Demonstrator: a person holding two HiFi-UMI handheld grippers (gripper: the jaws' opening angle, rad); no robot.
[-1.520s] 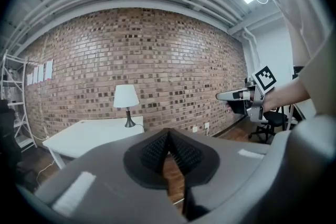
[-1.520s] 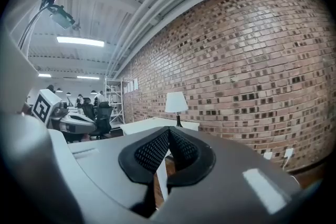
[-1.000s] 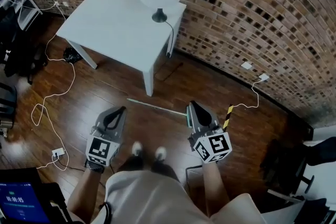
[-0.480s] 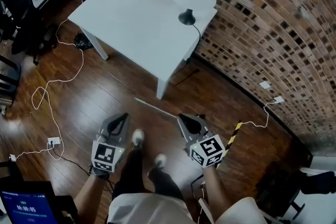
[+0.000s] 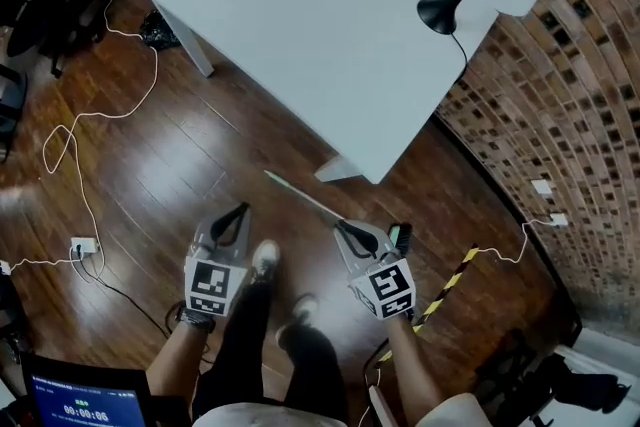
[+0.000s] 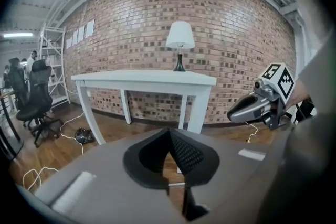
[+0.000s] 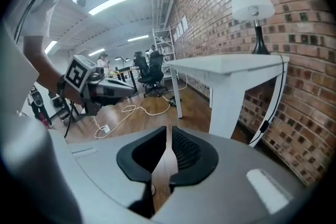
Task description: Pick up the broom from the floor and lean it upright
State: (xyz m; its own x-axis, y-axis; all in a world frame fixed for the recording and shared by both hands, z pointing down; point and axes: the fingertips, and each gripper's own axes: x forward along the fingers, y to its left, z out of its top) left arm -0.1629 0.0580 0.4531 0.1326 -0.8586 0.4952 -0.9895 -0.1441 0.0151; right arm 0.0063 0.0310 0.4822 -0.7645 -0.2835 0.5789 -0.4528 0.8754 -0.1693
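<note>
the step in hand looks like the approach to the broom: nothing is lifted, and both grippers hang low over the wooden floor [image 5: 180,165].

at the left of the head view a white cable [image 5: 95,115] winds over the boards. next comes the left gripper [image 5: 238,212], with its fingers together at the tips and nothing between them. it is apart from the broom.

the broom [image 5: 300,195] lies flat on the floor as a thin pale stick, running from near the table corner down toward the right gripper [image 5: 343,228]. its lower end goes under that gripper's tip, so i cannot tell if they touch. this gripper's jaws are opening; the gap is narrow and only floor shows through it. above them stands the white table [image 5: 300,15], with the lamp [image 5: 440,10] at its right end by the brick wall [image 5: 560,115].

i think the next move calls for wider jaws on the right gripper, placed across the stick and closed on it, and then a lift of one end so that it can lean on the table or on the wall.

only the head view shows the broom and how the two grippers stand to it. the two gripper views do not show it clearly, but they show the fingers from close, and the room behind, with chairs and shelves.
</note>
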